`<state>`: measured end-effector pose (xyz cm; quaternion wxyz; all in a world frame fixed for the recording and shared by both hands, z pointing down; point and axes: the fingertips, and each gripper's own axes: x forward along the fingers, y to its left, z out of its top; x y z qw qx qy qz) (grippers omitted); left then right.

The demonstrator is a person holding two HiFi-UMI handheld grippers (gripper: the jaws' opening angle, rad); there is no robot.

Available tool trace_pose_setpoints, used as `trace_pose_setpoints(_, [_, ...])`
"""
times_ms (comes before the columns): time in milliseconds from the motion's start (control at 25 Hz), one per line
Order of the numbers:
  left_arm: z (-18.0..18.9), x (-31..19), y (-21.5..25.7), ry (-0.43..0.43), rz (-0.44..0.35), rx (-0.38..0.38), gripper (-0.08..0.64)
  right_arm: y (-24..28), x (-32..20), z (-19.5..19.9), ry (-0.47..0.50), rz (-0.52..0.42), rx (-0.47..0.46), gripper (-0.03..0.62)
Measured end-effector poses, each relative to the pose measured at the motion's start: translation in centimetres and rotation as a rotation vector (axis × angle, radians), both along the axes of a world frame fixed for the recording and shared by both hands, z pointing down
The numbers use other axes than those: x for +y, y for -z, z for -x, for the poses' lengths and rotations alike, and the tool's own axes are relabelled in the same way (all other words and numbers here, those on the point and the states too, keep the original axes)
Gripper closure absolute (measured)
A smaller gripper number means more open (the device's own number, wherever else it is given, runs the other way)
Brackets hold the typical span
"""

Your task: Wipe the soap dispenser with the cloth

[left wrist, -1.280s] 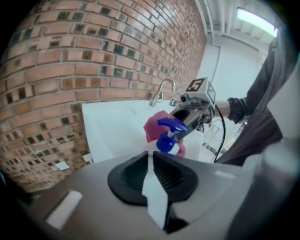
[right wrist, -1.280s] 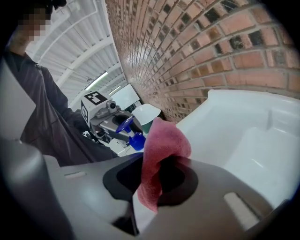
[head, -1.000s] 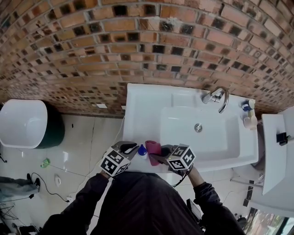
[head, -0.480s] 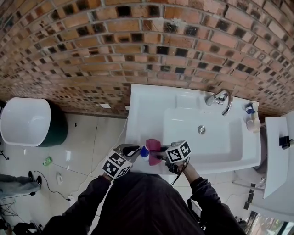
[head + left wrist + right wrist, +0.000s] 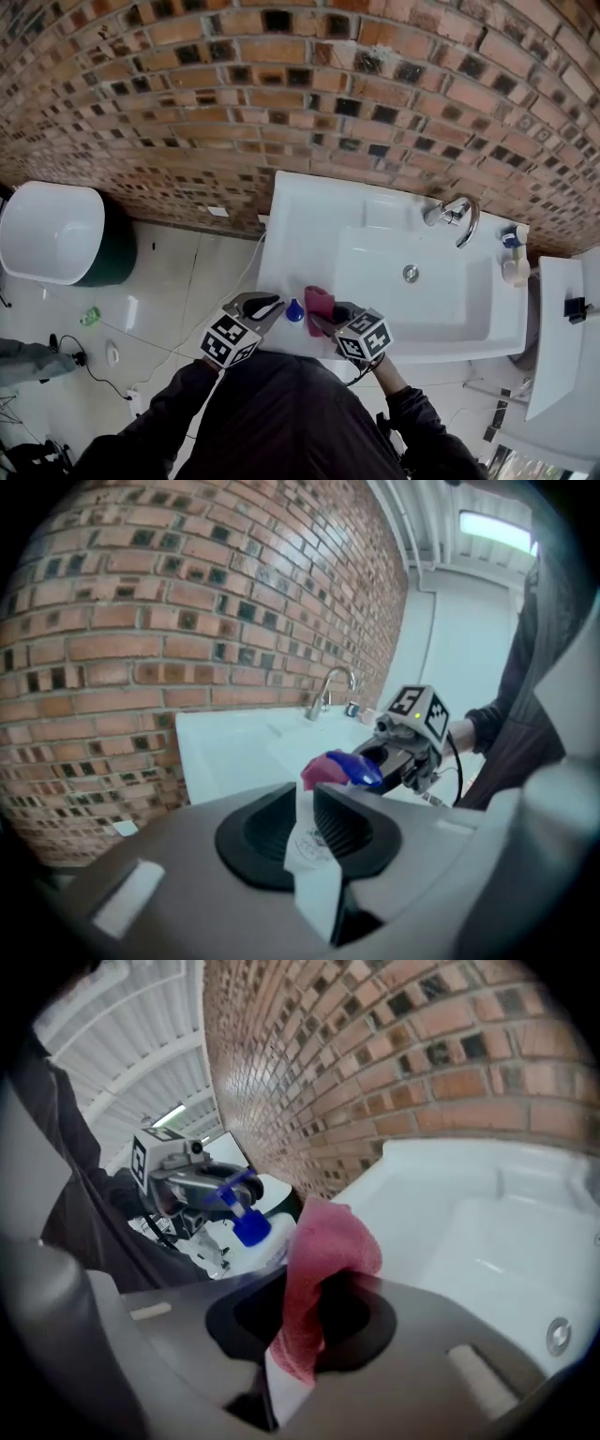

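Observation:
A small white soap dispenser (image 5: 294, 310) with a blue pump stands between the jaws of my left gripper (image 5: 267, 307) at the sink's front left corner. In the left gripper view its white body (image 5: 314, 855) sits between the pads, which still touch it while the jaws are opening. My right gripper (image 5: 323, 319) is shut on a pink cloth (image 5: 319, 302). The cloth's free end (image 5: 323, 1241) rises out of the jaws and sits right beside the blue pump (image 5: 251, 1227). From the left gripper view the cloth (image 5: 319, 769) lies just behind the pump (image 5: 361, 771).
The white sink (image 5: 300, 216) stands against a brick wall, with a chrome tap (image 5: 455, 214) at the back right and a drain (image 5: 410, 273) in the basin. Small bottles (image 5: 512, 253) stand at the right rim. A white bin (image 5: 52, 234) sits on the floor to the left.
The right gripper with the cloth has drawn slightly back toward the sink's front edge. The dispenser stays in the left gripper, with the cloth still beside its pump.

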<state>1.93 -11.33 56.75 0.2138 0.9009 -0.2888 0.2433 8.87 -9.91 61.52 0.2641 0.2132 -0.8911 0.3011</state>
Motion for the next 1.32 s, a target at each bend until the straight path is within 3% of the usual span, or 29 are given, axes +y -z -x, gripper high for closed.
trace_pose_setpoints(160, [0.7,0.2,3.3,0.053,-0.067,0.064,0.503,6.7,0.1,-0.9,-0.066,-0.155,-0.081,0.525])
trace_pose_setpoints(400, [-0.8,0.3,5.6,0.032,-0.113,0.102,0.52,11.3,0.2,-1.3,-0.107,-0.284,-0.087,0.526])
trace_pose_setpoints(1320, [-1.6,1.1,5.4,-0.012,-0.101,0.099,0.522,11.7,0.6,-0.7,-0.092,-0.294,-0.078,0.526])
